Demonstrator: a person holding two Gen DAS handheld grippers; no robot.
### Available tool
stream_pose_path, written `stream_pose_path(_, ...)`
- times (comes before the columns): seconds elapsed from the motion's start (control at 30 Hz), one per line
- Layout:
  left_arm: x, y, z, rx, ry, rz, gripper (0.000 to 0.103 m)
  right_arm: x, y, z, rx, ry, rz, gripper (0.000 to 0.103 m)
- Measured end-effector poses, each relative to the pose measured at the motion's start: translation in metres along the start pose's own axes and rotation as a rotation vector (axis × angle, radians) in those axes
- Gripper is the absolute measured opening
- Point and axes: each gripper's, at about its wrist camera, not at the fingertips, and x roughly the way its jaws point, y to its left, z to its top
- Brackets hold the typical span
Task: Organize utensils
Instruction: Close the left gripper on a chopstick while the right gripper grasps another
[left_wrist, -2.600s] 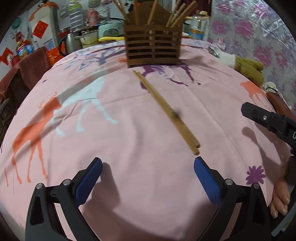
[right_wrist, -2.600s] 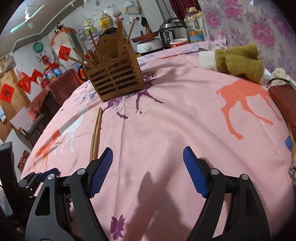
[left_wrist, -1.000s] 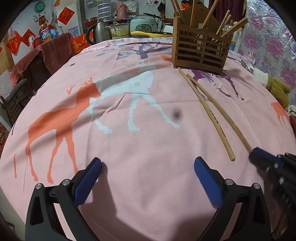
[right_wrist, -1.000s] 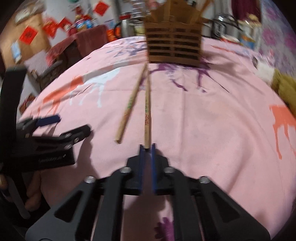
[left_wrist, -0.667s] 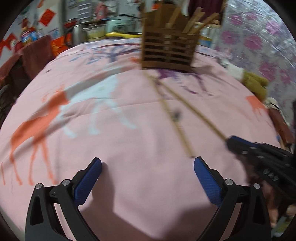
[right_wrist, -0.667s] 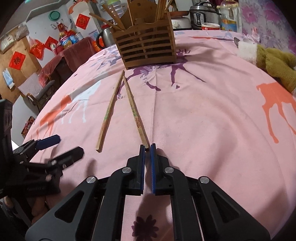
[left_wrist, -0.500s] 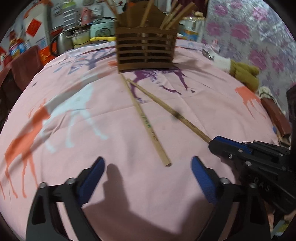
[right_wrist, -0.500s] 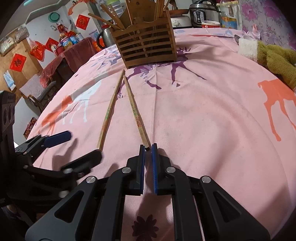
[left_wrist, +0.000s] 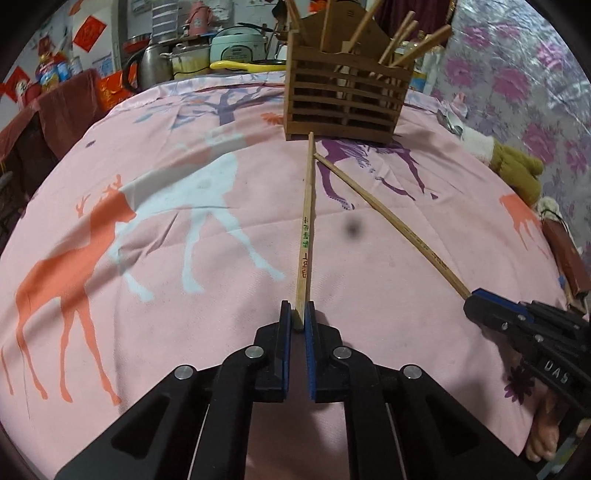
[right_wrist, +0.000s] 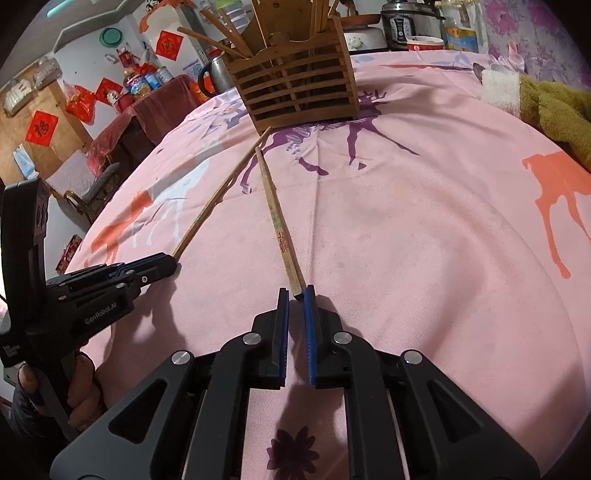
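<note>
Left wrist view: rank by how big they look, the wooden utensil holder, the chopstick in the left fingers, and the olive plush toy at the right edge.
1. Wooden utensil holder, widest and tallest.
2. Chopstick in the left gripper: long but very thin, and nearer the camera, so its rank is unsure.
3. Olive plush toy, partly cut by fisheye edge.

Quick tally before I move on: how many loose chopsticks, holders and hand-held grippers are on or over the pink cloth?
Loose chopsticks: 2, each pinched at its near end
Wooden chopstick holder: 1
Hand-held grippers: 2, the left hand-held gripper and the right hand-held gripper, both shut
Total: 5
</note>
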Motion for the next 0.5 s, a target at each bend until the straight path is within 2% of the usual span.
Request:
stream_pose_path(0.1,0.000,-0.002,0.001,-0.005,-0.005,-0.009,0.020,0.000,0.004,-0.001,-0.019,-0.005,-0.018,0.011)
stream_pose_path(0.17,0.000,-0.011,-0.002,0.031,-0.018,0.027,0.023,0.000,0.006,-0.002,-0.034,-0.009,-0.035,0.011)
stream_pose_path(0.2,0.000,-0.015,-0.003,0.051,-0.025,0.046,0.022,0.000,0.008,-0.002,-0.045,-0.014,-0.049,0.010)
stream_pose_path(0.23,-0.001,-0.018,-0.004,0.067,-0.030,0.047,0.009,-0.001,0.009,-0.003,-0.053,-0.019,-0.058,0.007)
stream_pose_path(0.27,-0.001,-0.018,-0.005,0.071,-0.031,0.040,0.006,-0.002,0.011,-0.004,-0.062,-0.025,-0.056,0.006)
stream_pose_path(0.5,-0.012,-0.001,-0.007,0.024,-0.040,0.024,0.006,-0.015,0.004,0.000,-0.031,-0.080,-0.035,0.006)
